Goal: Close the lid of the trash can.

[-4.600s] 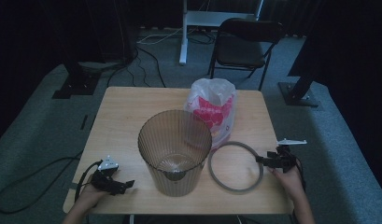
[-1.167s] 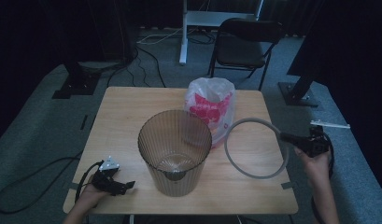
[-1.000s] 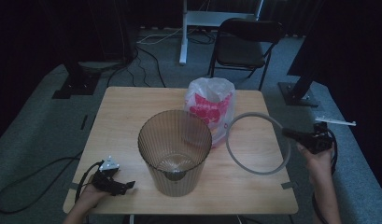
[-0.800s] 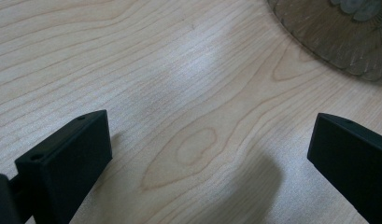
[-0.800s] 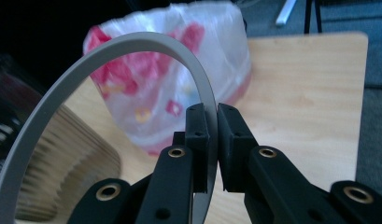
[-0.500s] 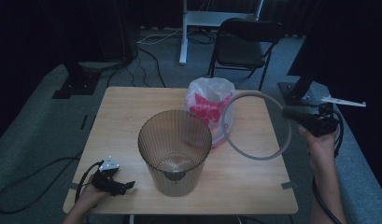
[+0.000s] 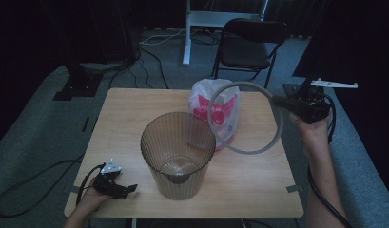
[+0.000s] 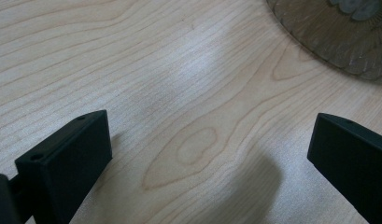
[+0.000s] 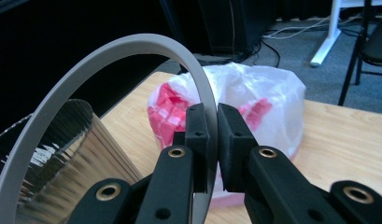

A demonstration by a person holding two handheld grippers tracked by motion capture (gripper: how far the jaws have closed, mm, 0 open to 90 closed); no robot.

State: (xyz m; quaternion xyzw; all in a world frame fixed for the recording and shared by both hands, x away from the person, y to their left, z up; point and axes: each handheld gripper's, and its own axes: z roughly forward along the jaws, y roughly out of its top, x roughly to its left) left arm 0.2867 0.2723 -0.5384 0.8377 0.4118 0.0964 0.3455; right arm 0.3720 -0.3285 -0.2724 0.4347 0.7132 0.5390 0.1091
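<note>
A grey ring [image 7: 245, 118] hangs tilted in the air over the table's right half, with my right gripper [image 7: 279, 101] shut on its rim at the right. In the right gripper view the ring [image 9: 132, 49] arcs up to the left from between the two closed jaws of that gripper [image 9: 213, 116]. A ribbed, see-through bin [image 7: 178, 154] stands upright at the table's middle front. Behind it lies a white and pink plastic bag [image 7: 216, 109]. My left gripper [image 7: 128, 190] rests on the table's front left corner, open, with bare wood between its jaws [image 8: 202, 154].
The wooden table [image 7: 130, 118] has free room on its left half and along the back. A black folding chair [image 7: 249, 45] stands beyond the far edge. Cables [image 7: 21, 190] lie on the grey carpet to the left.
My right gripper has lifted the ring off the table's right side, raised it and carried it back, tilting it up on edge. The left gripper has stayed put.
</note>
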